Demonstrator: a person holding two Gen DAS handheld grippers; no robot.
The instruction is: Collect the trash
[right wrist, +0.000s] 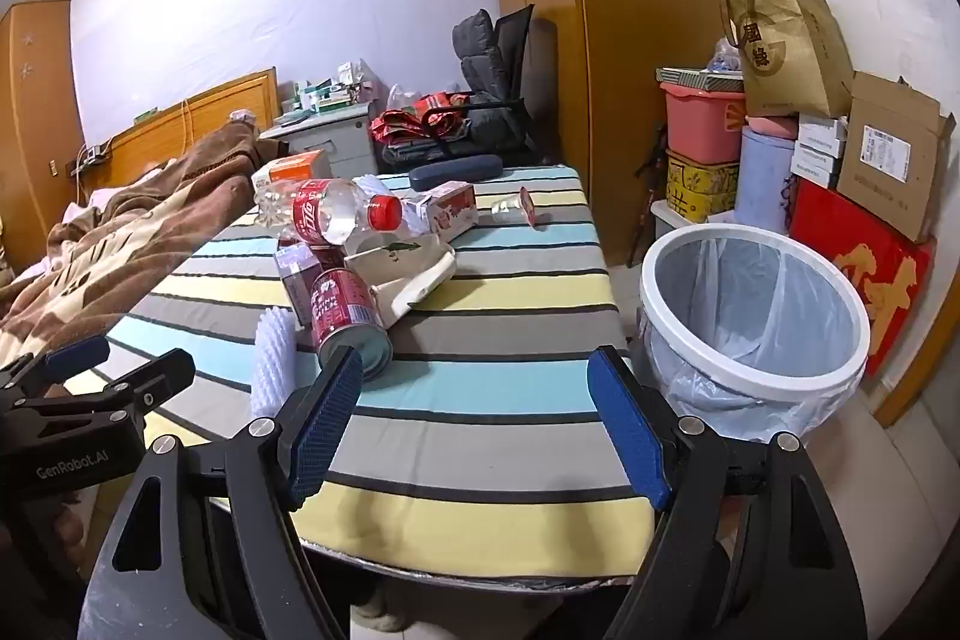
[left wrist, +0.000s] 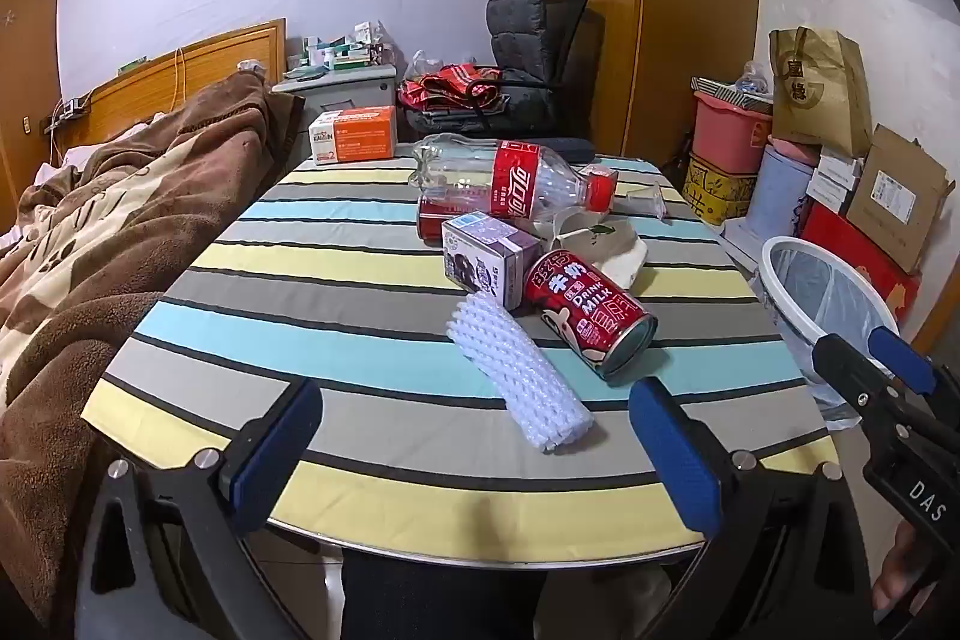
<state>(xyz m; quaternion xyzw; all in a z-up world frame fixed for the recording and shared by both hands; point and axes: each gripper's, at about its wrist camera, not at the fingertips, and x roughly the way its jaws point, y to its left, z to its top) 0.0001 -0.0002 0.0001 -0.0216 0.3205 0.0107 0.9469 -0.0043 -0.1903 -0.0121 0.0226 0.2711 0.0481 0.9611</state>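
Observation:
Trash lies in a heap on the striped table (left wrist: 336, 274). Nearest is a white foam net sleeve (left wrist: 516, 370), then a red milk can (left wrist: 591, 313) on its side and a small purple carton (left wrist: 489, 259). Behind them are a clear cola bottle (left wrist: 510, 184) and crumpled white paper (left wrist: 606, 244). My left gripper (left wrist: 474, 454) hangs open over the table's near edge, empty, just short of the sleeve. My right gripper (right wrist: 480, 427) is open and empty too, near the can (right wrist: 351, 319). A white-rimmed lined bin (right wrist: 744, 376) stands to the table's right.
A bed with a brown blanket (left wrist: 120, 232) borders the table's left side. An orange box (left wrist: 354, 133) and a dark case (right wrist: 456, 172) sit at the far end, with a chair behind. Stacked boxes and a paper bag (right wrist: 786, 46) crowd the right wall behind the bin.

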